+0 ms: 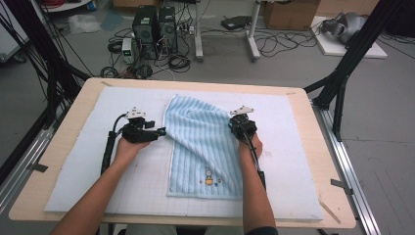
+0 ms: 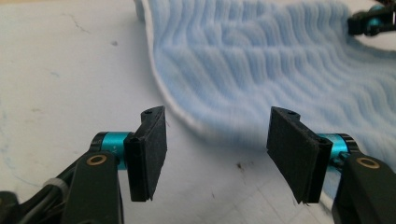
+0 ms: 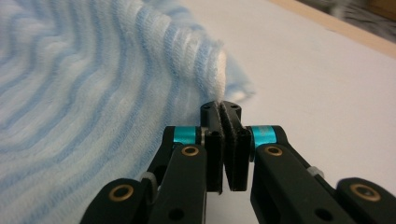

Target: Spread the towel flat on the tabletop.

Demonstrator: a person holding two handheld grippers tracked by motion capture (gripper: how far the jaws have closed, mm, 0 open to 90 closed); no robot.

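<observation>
The light blue striped towel point(image 1: 203, 147) is lying on the white mat point(image 1: 73, 171) in the middle of the wooden table point(image 1: 68, 105), its long axis running from my side away toward the far edge. The end with the small embroidered picture point(image 1: 209, 178) is sitting flat and nearest me, while the far end is rumpled and gathered, leaning a little to my left.

My right gripper point(image 1: 241, 126) is pinching the towel's right edge, about halfway along it. In the right gripper view my jaws are pressing together on a bunched fold of the cloth point(image 3: 205, 70), with hardly any gap between the pads point(image 3: 212, 149), and the fabric is rising in a ridge just past them.

My left gripper point(image 1: 159, 131) is pointing across the mat at the towel's left edge. In the left gripper view my jaws are standing wide apart, holding nothing, with the white hem point(image 2: 182, 112) curving just beyond the gap between the pads point(image 2: 152, 149). Whether a pad is brushing the cloth, I cannot tell.
</observation>
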